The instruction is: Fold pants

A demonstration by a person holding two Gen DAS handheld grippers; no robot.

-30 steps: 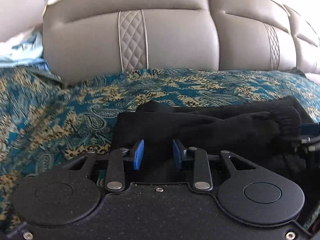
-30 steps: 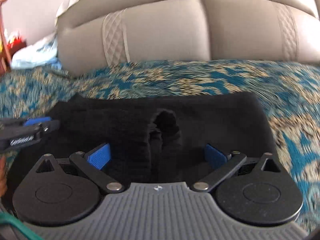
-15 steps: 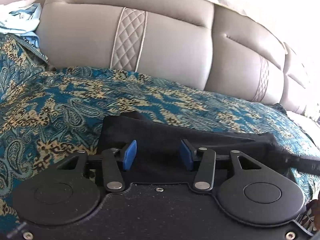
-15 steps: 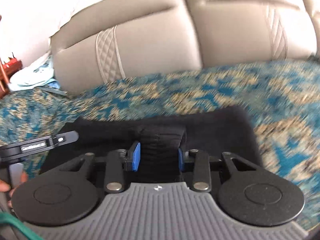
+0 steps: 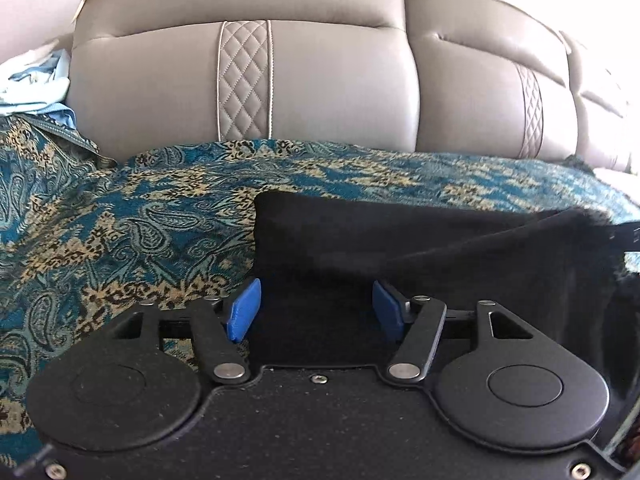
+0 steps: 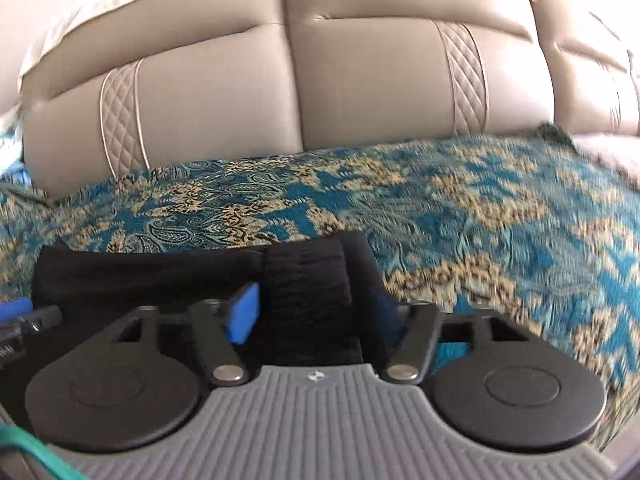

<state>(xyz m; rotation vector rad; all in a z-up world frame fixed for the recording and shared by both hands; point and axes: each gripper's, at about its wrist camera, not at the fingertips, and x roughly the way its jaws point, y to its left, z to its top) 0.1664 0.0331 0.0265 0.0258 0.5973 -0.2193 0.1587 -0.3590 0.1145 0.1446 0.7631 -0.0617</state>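
Both grippers sat over black pants [image 5: 440,248] on the paisley bedspread [image 5: 120,220], left gripper [image 5: 316,308] fingers wide, cloth lying between, right gripper [image 6: 312,312] fingers apart, straddling the ribbed cuff [image 6: 306,280].

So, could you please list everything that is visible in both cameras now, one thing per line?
pants: one, black, lying folded on the bedspread, between both claws
bedspread: one, teal and gold paisley, covering the bed
headboard: one, beige padded, with quilted strips, behind the bed
light blue cloth: one bundle, crumpled, far left by the headboard
left claw: one, black with blue pads, open over the pants
right claw: one, black with blue pads, open around a ribbed part of the pants
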